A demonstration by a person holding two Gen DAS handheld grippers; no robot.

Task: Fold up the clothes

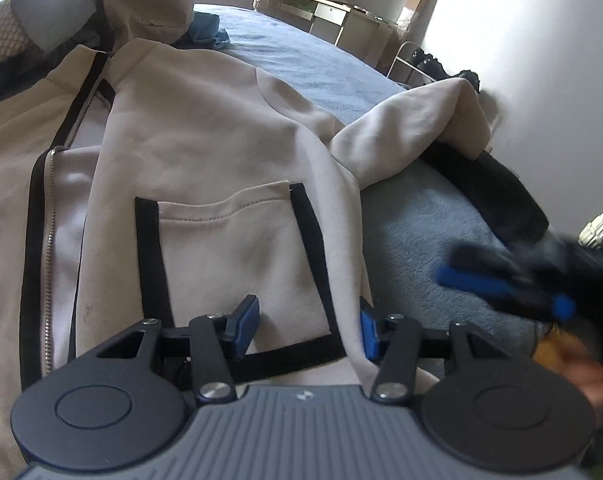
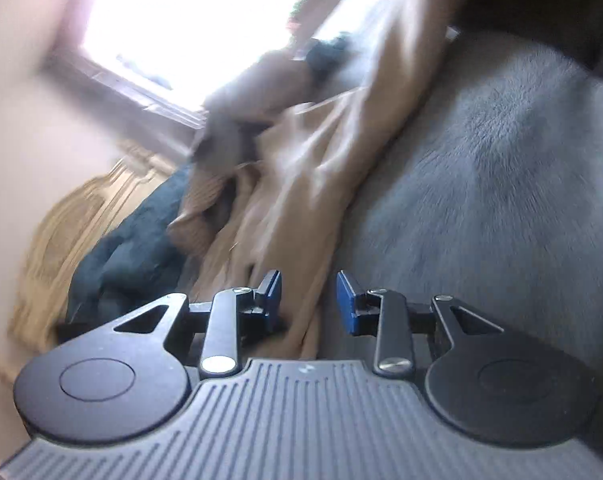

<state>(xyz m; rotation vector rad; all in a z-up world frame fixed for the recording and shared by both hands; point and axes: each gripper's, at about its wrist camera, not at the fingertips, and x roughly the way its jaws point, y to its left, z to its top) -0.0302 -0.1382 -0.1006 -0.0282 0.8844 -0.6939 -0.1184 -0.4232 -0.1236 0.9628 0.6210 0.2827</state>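
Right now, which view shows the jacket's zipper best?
Left wrist view: the zipper runs sharp down the open front of the jacket. Right wrist view is blurred; it shows only beige folds, no zipper.

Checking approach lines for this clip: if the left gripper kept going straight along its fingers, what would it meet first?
Most likely the cream zip jacket: the left gripper hangs open over its black-trimmed pocket near the hem, angled downward. How much gap remains is unclear.

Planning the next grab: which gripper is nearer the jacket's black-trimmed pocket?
Left. The left gripper sits right over the pocket, jaws open around its lower corner. The right gripper is off to the side over the blue blanket, clear of the jacket.
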